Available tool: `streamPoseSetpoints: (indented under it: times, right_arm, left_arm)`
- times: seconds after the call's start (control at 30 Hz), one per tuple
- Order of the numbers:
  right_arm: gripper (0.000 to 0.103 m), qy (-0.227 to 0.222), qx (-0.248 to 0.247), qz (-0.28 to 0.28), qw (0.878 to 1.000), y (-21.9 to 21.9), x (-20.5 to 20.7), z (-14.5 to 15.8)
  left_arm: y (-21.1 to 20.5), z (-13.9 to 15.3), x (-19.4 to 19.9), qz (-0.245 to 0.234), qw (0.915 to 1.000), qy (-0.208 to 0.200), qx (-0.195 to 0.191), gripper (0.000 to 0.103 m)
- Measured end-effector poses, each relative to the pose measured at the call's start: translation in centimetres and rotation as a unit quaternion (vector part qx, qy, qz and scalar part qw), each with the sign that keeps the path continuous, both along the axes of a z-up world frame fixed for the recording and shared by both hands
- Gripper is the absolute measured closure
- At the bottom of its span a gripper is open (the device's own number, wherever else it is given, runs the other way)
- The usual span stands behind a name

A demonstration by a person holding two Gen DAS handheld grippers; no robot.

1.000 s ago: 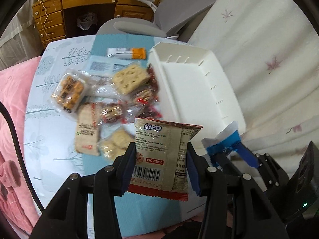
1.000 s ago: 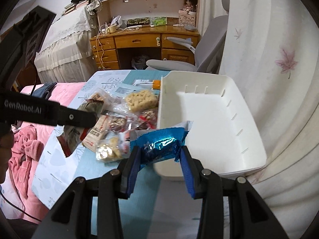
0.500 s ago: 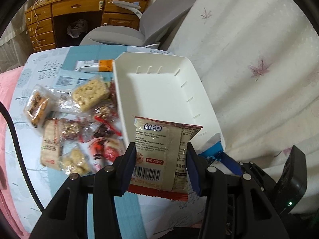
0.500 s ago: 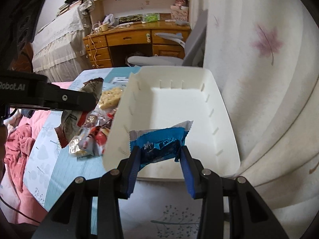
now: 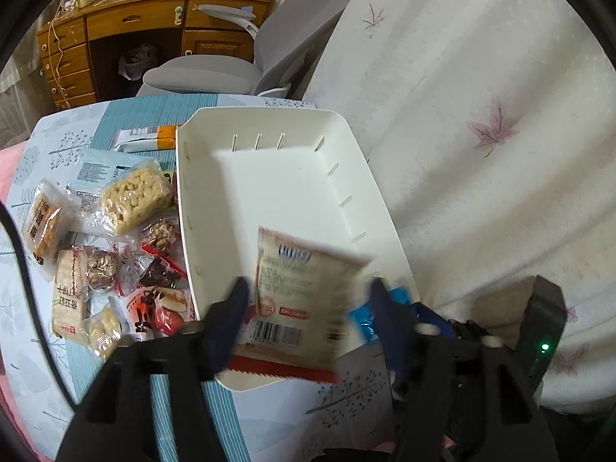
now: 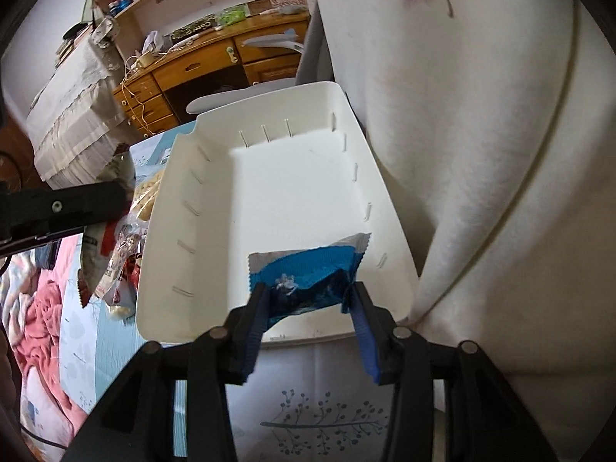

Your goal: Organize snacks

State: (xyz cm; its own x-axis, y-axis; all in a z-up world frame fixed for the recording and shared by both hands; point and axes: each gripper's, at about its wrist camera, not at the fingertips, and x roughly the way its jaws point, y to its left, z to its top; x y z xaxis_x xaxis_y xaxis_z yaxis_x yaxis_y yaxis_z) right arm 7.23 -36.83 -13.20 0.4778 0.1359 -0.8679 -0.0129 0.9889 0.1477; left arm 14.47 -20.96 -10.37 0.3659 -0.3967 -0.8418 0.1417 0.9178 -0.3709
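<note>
bin (image 5: 292, 200): matt white plastic | blue packet (image 6: 308, 281): glossy crinkled foil (silver edge) | desk (image 5: 154, 19): varnished wood

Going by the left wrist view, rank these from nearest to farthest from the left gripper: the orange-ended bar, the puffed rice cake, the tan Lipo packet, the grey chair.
1. Tan Lipo packet, between the fingers of the left gripper, over the white bin.
2. Puffed rice cake, left of the bin.
3. Orange-ended bar, by the bin's far left corner.
4. Grey chair, beyond the table.
</note>
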Motion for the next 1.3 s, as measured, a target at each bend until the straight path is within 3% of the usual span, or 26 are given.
streamPoseSetpoints:
  times: [0.27,0.8,1.1,1.3]
  right_arm:
    - [0.039,0.025,0.03,0.0,0.999,0.0,0.3,-1.1]
    - [0.03,0.063,0.06,-0.011,0.996,2.8,-0.5,-2.0]
    - [0.021,0.086,0.09,-0.061,0.99,5.7,-2.1,-1.6]
    - [0.02,0.105,0.128,-0.116,0.979,7.6,-3.6,-1.5]
  left_arm:
    - [1.0,-0.6,0.2,0.022,0.9996,0.01,0.014,0.027]
    - [6.8,-3.2,-3.5,0.035,0.9983,0.033,0.033,0.027]
    - [12.4,-4.3,-5.8,0.026,0.9972,0.047,0.052,0.027]
    - [15.3,-4.6,-6.9,-0.001,0.9969,0.039,0.069,0.027]
